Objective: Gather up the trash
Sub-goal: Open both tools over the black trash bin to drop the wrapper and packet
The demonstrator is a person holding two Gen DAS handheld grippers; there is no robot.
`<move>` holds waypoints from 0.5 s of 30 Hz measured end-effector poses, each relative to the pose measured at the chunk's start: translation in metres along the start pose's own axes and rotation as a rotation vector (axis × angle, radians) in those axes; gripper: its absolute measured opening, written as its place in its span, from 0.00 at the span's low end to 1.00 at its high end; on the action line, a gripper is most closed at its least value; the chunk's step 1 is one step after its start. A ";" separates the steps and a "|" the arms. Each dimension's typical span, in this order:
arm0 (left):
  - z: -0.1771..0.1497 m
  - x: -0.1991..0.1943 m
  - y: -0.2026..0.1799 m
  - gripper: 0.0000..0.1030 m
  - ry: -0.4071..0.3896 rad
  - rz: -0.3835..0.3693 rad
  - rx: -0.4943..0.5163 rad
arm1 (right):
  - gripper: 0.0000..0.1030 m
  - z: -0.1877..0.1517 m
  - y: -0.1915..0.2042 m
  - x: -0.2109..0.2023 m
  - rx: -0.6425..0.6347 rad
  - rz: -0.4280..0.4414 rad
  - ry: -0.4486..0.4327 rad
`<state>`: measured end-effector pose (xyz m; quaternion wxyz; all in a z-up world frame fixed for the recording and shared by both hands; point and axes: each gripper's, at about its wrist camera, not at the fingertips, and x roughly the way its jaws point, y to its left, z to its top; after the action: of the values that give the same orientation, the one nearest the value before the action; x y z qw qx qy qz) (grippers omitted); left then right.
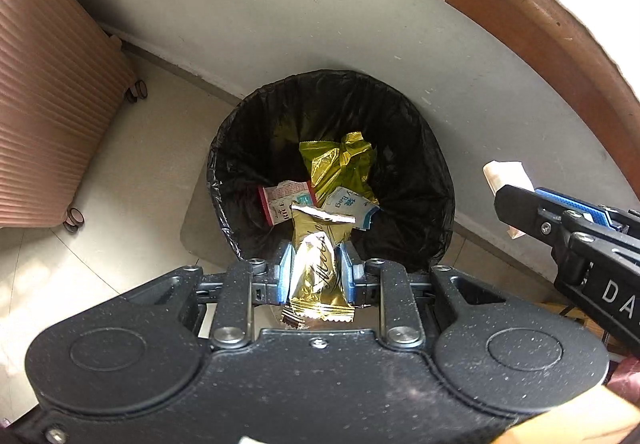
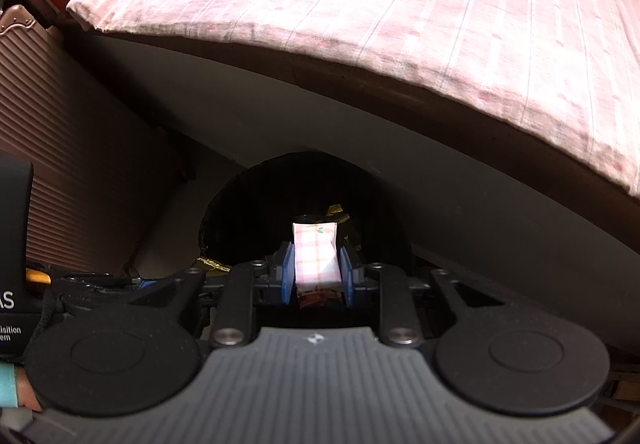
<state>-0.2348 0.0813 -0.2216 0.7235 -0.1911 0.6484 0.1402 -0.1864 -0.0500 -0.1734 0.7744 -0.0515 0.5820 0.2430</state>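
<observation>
Both claws grip trash above the bin (image 1: 240, 147) (black-lined): left claw (image 1: 316, 268) a gold wrapper (image 1: 320, 276), right claw (image 2: 316, 272) a pink packet (image 2: 316, 260).

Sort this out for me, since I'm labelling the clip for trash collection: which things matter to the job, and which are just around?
Part of the job:
- gold wrapper, held in the left gripper
- pink checked packet, held in the right gripper
- bin with black liner
- wrappers already inside it

Just around:
- pink ribbed suitcase
- bed with pink striped sheet
</observation>
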 end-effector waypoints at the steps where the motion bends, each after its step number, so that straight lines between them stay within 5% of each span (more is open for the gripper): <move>1: 0.000 0.001 0.000 0.23 0.000 -0.001 -0.002 | 0.29 0.000 0.000 0.001 -0.001 0.001 0.002; 10: 0.006 0.002 0.003 0.25 -0.012 0.000 -0.013 | 0.35 0.005 -0.003 0.015 0.000 0.003 0.019; 12: 0.008 0.001 0.003 0.44 -0.019 0.003 -0.026 | 0.43 0.007 -0.003 0.016 0.002 -0.001 0.013; 15: 0.010 -0.003 0.005 0.50 -0.041 0.015 -0.040 | 0.53 0.010 -0.003 0.015 0.005 -0.003 0.004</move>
<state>-0.2282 0.0903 -0.2185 0.7315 -0.1977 0.6320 0.1624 -0.1733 -0.0440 -0.1851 0.7738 -0.0509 0.5839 0.2403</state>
